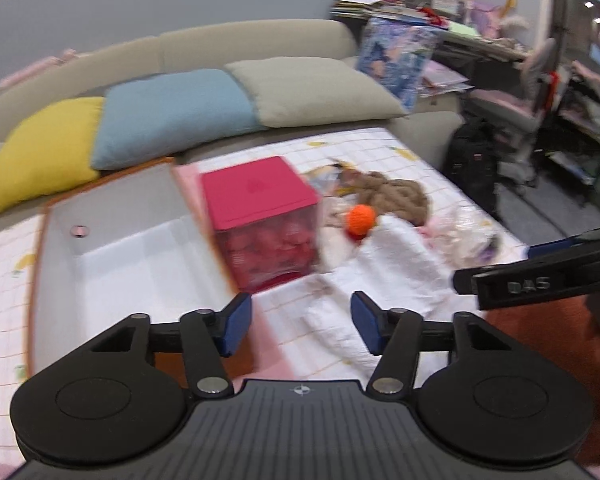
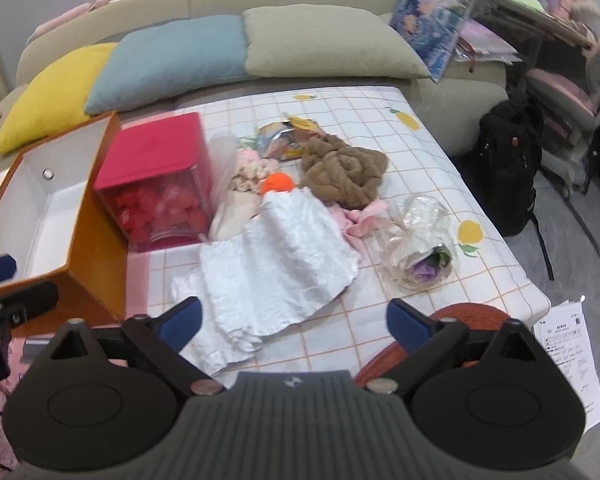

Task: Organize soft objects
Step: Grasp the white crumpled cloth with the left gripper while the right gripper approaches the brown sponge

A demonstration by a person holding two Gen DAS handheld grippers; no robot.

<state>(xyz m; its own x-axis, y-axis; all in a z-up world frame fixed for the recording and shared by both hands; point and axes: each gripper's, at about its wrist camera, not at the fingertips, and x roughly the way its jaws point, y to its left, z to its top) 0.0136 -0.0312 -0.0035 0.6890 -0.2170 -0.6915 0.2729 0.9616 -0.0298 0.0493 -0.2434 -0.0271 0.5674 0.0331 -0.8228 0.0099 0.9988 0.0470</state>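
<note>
The left claw (image 1: 298, 322) is seen parted, nothing between its blue pads, above the near end of the white crinkled cloth (image 1: 384, 268). The right claw (image 2: 294, 322) is spread wider, also empty, with the same white cloth (image 2: 276, 264) lying just ahead at 12 o'clock. No earlier view is given for comparison.

From the right claw outward, an orange ball (image 2: 276, 182) is found at 12 o'clock past the cloth's far end, touching it. A brown fuzzy cloth (image 2: 342, 170) is heaped at 1 o'clock, with a pink cloth (image 2: 364, 216) just beside it. A clear wrapped bundle (image 2: 416, 248) lies at 2 o'clock. At 11 o'clock a red-lidded clear box (image 2: 160, 184) is set beside an open orange box (image 2: 40, 216) at 10 o'clock. All rest on a checked sheet (image 2: 420, 148) over a bed; yellow, blue and grey pillows are lined along the far edge.
</note>
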